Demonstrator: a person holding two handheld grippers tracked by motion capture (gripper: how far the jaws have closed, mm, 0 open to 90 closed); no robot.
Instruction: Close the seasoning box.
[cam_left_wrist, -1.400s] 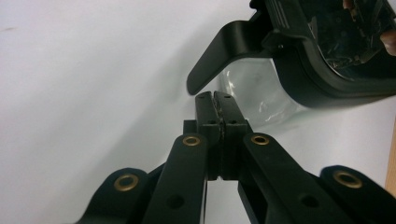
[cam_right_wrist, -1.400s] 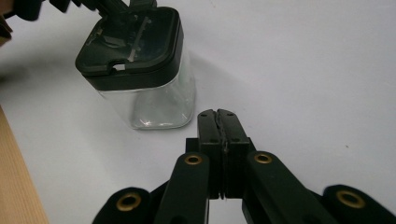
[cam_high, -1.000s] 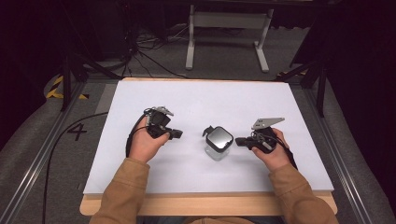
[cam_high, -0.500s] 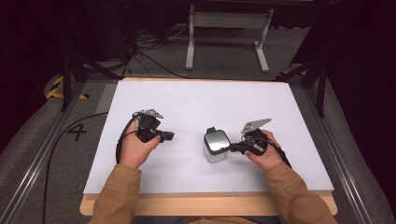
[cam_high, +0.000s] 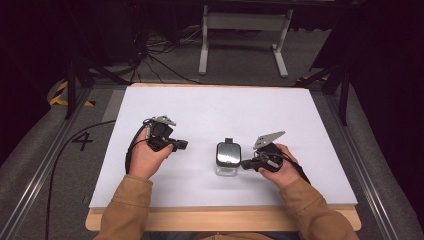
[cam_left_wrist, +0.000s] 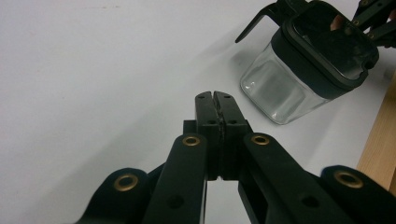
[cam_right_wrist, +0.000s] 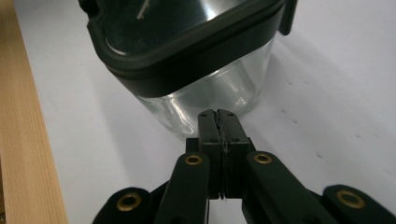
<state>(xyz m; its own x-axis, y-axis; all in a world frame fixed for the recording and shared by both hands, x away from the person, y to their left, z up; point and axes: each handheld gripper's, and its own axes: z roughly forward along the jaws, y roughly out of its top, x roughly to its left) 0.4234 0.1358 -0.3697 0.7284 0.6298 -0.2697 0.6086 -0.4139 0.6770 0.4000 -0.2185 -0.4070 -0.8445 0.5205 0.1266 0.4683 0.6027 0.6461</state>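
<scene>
fingers (cam_right_wrist: 218, 122) pressed together, two grippers, one lidded glass jar (cam_high: 227, 159)

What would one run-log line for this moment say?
scene: lidded glass jar on white table | left tongs: shut, empty, apart from jar | right tongs: shut, empty, tips at jar's glass wall

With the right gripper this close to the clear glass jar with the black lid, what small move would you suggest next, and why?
Probably open the right gripper. Its jaws are pressed shut, tips right at the wall of the clear glass jar with the black lid, so they cannot take hold as they stand. The left gripper, also shut, sits apart from the jar on the white table.
</scene>
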